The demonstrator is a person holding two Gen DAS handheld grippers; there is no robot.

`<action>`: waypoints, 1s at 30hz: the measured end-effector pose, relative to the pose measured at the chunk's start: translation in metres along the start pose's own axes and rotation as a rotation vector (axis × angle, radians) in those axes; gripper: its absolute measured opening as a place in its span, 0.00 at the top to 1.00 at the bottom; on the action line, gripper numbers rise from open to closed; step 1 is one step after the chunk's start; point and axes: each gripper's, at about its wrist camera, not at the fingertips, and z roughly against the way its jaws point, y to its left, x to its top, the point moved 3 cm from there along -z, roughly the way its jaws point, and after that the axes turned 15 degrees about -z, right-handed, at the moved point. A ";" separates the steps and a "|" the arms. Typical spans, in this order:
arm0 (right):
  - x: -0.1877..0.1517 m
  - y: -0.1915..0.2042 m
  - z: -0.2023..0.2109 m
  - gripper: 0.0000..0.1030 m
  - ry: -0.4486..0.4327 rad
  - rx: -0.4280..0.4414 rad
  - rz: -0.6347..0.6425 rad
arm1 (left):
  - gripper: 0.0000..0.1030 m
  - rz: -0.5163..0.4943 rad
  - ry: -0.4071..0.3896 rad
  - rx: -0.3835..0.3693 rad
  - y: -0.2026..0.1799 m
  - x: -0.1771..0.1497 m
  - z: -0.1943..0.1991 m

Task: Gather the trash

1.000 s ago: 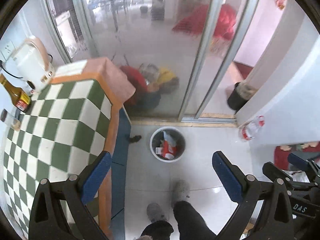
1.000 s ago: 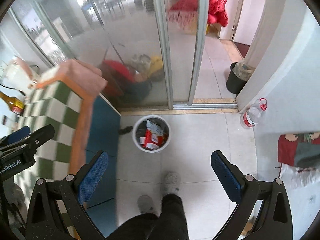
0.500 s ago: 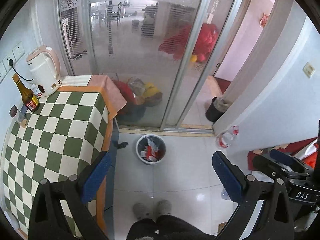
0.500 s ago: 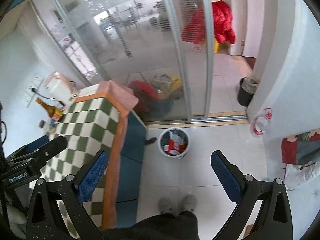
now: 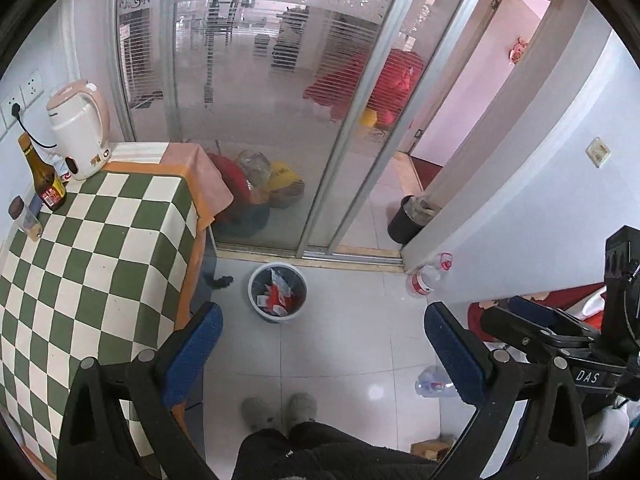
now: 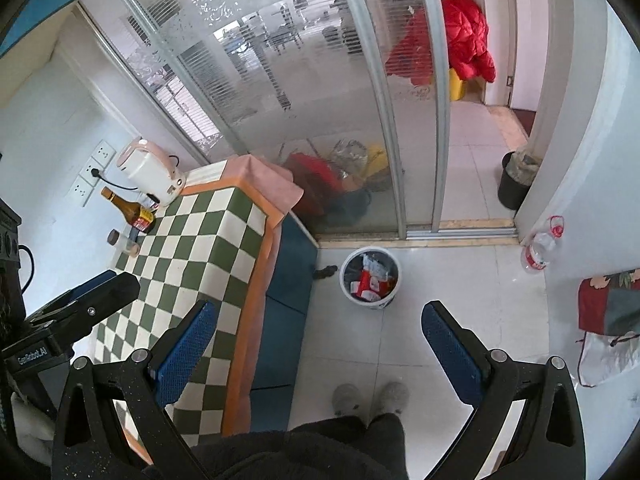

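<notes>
White floor tiles carry the bucket [image 5: 277,297] of wrappers, near the tabletop's [image 5: 92,248] corner. Both the left hand-held gripper [image 5: 322,354] and right hand-held gripper [image 6: 318,350] hang spread and empty, likely scanning; 1 crushed bottle [image 5: 434,384] lies loose.

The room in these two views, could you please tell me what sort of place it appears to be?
Most likely a lived-in home, a kitchen or dining corner. A kettle and a sauce bottle stand on a table with a checked cloth, a sliding glass door closes it off, and a small trash bin sits on the tiled floor.
</notes>
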 end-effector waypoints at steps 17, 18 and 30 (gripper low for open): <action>-0.002 -0.004 -0.006 0.00 0.040 0.020 -0.001 | 0.00 0.000 0.029 -0.015 -0.009 -0.004 0.000; -0.003 -0.004 -0.006 0.00 0.041 0.019 -0.001 | 0.00 0.001 0.029 -0.016 -0.010 -0.004 0.000; -0.005 -0.003 -0.009 0.00 0.058 0.029 0.001 | 0.00 0.018 0.037 -0.021 -0.011 -0.003 -0.002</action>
